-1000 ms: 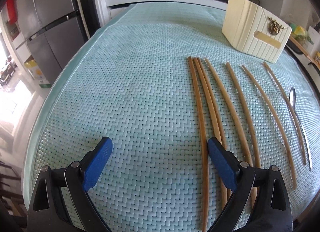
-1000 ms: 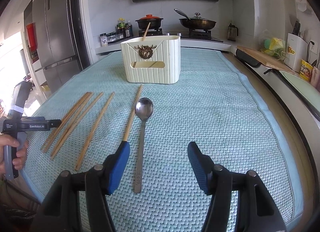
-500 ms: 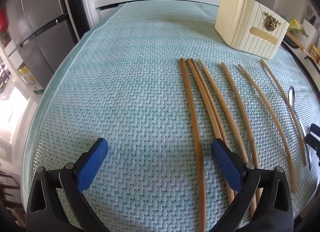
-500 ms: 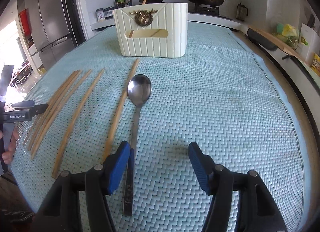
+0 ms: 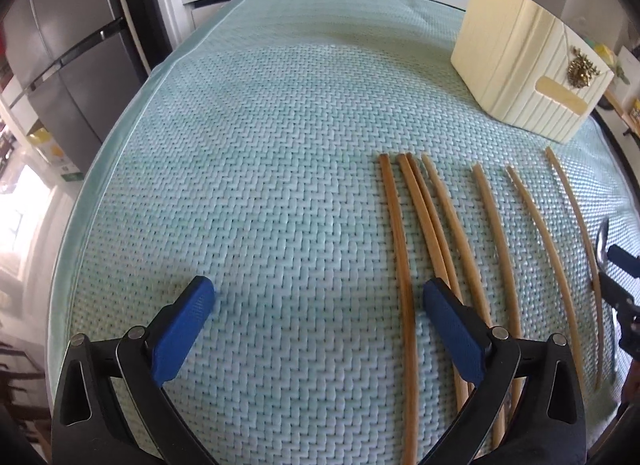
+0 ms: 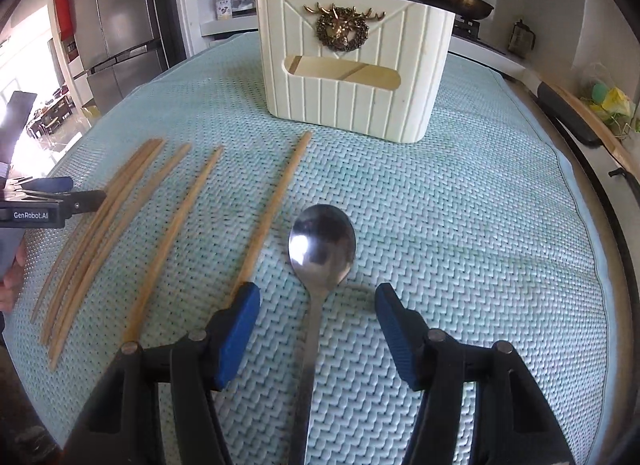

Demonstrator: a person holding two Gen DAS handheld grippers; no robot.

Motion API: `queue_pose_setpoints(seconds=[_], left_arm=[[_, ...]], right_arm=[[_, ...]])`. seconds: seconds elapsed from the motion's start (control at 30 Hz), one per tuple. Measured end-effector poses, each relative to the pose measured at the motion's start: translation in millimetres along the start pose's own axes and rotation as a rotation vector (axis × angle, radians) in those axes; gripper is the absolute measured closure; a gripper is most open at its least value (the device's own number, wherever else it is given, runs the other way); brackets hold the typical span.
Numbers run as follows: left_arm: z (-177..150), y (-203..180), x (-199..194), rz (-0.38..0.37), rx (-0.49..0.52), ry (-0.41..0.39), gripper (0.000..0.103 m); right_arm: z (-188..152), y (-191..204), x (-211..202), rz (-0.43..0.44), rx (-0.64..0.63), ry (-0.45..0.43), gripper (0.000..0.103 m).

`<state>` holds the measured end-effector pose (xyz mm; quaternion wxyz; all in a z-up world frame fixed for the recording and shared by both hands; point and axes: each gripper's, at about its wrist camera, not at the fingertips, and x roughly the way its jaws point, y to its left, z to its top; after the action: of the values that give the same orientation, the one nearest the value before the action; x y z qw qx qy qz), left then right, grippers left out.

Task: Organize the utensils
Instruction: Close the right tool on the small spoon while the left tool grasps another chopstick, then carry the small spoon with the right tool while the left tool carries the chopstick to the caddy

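Both grippers have shifted since a second ago: the left gripper (image 5: 318,297) has slid so that the leftmost chopstick now runs up between its spread blue pads, where before its right pad covered that stick; the right gripper (image 6: 318,301) has come forward and lower, so the spoon (image 6: 322,243), formerly out beyond its left pad, now has its neck lying between the two pads.

Reading left to right across the teal woven mat (image 5: 260,145), the chopsticks (image 5: 400,265) lie in a loose fan, seven by the count in the left wrist view, then the spoon at the right end of the row. Behind them stands the cream utensil holder (image 6: 354,73) with its deer emblem; one stick already leans out of its top, and more wood shows through the front slot.

Left jaws stand fully apart and grip nothing. Right jaws are partly open, straddling the spoon's neck without pressing on it.

Judged from this, the job is barely begun: nearly every utensil still lies on the mat, and the spoon looks like the next pick.
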<state>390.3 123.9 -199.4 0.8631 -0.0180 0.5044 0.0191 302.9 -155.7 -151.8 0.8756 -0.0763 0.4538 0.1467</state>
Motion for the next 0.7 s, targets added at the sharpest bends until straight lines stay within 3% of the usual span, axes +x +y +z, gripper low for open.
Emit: queue_pose_setpoints(seconds=[0.17,0.27,0.47,0.57,0.63,0.67,0.7], left_arm=[[22,-9,11,-0.012,0.032,0.049,0.000],[29,-16,13,-0.023,0.062,0.038,0.009],[33,-33,9,-0.052,0.107,0.038,0.045],[27,-43,4,-0.065,0.131,0.026,0.066],[21,-51,0,-0.082,0.141,0.017,0.091],[19,-54,-2,-0.094,0.143,0.015,0.099],[19,-54,-2,-0.101,0.140,0.012,0.098]], right_arm=[[17,0,11,-0.006,0.007,0.003,0.047],[25,-2,15,-0.017,0.019,0.001,0.055],[31,-7,17,-0.023,0.040,-0.015,0.067],[32,-10,18,-0.021,0.048,-0.026,0.067],[33,-11,19,-0.027,0.045,-0.032,0.067],[35,-13,20,-0.027,0.044,-0.035,0.067],[36,-13,21,-0.025,0.046,-0.036,0.067]])
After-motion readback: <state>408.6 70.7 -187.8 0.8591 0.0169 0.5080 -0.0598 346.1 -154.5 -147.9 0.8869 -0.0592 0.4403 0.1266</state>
